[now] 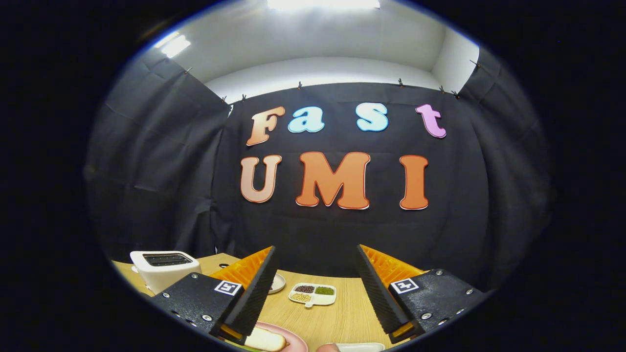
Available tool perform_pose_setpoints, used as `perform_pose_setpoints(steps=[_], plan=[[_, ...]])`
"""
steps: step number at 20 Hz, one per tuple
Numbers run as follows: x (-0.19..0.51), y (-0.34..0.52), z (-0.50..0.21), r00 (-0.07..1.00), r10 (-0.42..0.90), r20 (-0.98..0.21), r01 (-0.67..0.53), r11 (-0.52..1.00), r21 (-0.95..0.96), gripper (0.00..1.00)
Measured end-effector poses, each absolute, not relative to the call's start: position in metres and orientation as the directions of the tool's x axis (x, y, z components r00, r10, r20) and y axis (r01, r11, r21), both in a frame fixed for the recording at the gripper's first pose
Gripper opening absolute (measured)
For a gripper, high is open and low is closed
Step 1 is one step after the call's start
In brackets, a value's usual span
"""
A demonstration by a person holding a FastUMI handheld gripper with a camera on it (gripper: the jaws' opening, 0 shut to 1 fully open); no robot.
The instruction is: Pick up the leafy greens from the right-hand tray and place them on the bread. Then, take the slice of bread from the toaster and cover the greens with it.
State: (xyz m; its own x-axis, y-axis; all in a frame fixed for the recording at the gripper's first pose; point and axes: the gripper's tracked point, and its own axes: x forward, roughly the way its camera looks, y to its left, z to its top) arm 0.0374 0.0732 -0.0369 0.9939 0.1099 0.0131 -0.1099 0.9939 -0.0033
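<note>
The gripper point(317, 259) is held above a wooden table point(337, 318), its two fingers spread wide apart with nothing between them — released, grasping nothing. Through the gap the bare wood grain runs away toward the black cloth wall.

Below the left finger, close under it, a pink plate point(296, 340) carries a pale piece of bread point(266, 340); the finger's base overlaps the near part of both, so the bread is only partly seen. Low between the fingers, nearer the right one, the rim of a white tray point(359, 347) just shows, with a small rounded pinkish thing touching its left end — too little of either is visible to tell what lies in the tray, and the leafy greens cannot be made out.

Beyond the left finger a white toaster point(164, 269) stands near the table's left edge, its dark slots facing up; whether a slice sits inside cannot be told. Ahead of the fingers, mid-table, a white divided dish point(313, 295) holds dark, green and yellowish grains in separate compartments. A small round white dish point(279, 282) peeks out just beside the left fingertip.

Open tabletop lies between the divided dish and the plate, and to the right of the divided dish.
</note>
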Motion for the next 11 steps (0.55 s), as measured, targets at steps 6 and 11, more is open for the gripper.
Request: perform_pose_setpoints(steps=[6,11], plan=[[0.031,0.093,-0.026,0.990,0.141,0.020,-0.141,0.990,-0.014,0.95],[0.025,0.094,-0.021,0.988,0.150,0.028,-0.150,0.989,-0.002,0.96]])
